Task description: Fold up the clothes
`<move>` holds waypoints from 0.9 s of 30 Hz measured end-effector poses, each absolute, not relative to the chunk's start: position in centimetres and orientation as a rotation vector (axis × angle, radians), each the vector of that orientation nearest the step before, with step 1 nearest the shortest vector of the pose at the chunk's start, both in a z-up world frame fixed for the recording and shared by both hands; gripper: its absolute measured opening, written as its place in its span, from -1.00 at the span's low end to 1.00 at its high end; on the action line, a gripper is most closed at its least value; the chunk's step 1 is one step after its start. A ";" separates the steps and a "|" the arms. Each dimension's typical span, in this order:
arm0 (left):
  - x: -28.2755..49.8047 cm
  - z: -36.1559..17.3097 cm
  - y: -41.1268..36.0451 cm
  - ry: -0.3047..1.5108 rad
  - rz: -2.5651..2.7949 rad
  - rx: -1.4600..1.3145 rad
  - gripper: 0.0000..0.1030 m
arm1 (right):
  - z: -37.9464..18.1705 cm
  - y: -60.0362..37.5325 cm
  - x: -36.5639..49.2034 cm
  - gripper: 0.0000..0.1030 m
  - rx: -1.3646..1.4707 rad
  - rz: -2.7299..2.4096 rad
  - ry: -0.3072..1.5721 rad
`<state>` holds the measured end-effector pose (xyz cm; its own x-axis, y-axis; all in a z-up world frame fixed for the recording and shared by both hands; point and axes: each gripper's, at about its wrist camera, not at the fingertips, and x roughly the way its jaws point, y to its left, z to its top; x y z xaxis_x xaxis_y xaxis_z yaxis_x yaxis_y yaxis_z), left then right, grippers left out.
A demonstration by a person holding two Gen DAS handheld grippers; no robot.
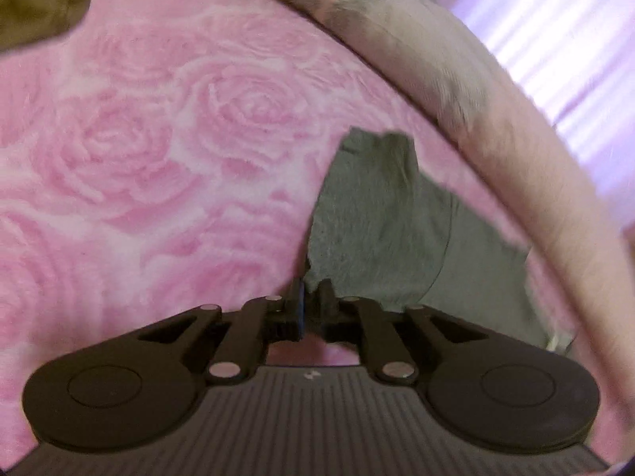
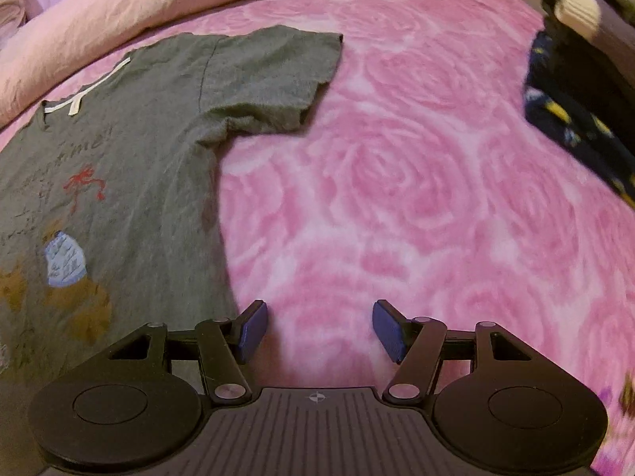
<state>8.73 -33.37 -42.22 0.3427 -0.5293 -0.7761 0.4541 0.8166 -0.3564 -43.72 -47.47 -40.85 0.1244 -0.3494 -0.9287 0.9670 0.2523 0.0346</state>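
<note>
The grey T-shirt (image 2: 131, 166) lies spread face up on the pink rose-patterned bedspread (image 2: 397, 198), its printed front showing and its one visible short sleeve (image 2: 278, 79) stretched out flat toward the middle of the bed. Judging from that, the folding has barely begun: the shirt is laid out and smoothed, but no side, sleeve or hem seems turned over yet, so all the folds remain to be made. In the left wrist view the left tool (image 1: 313, 301) points steeply down at the bed with its jaws drawn narrow, and a grey edge of the shirt (image 1: 377, 238) sits right at its tips; the fabric appears pinched between them, though the overlap is small and the picture blurred, so the hold looks slight. The right tool (image 2: 319, 329) hangs over bare bedspread just beside the shirt's side edge, tilted sharply downward, its blue pads (image 2: 391, 331) standing wide apart with nothing between them. A pale pink duvet (image 2: 139, 4) borders the far side, and dark clothes (image 2: 575, 91) wait at the right.
</note>
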 end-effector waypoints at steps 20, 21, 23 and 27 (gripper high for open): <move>18.6 -42.2 -42.5 0.918 -0.764 0.068 -1.00 | -41.5 -53.5 -41.8 0.23 0.668 -1.161 0.977; 18.2 -41.7 -42.2 0.884 -0.744 0.080 -1.00 | -41.5 -53.6 -41.8 0.23 0.668 -1.162 0.977; 17.3 -40.9 -41.4 0.811 -0.688 0.116 -1.00 | -41.5 -53.9 -41.8 0.23 0.664 -1.164 0.979; 17.2 -42.0 -41.3 0.800 -0.595 0.273 -0.96 | -41.3 -54.6 -41.1 0.23 0.626 -1.173 0.983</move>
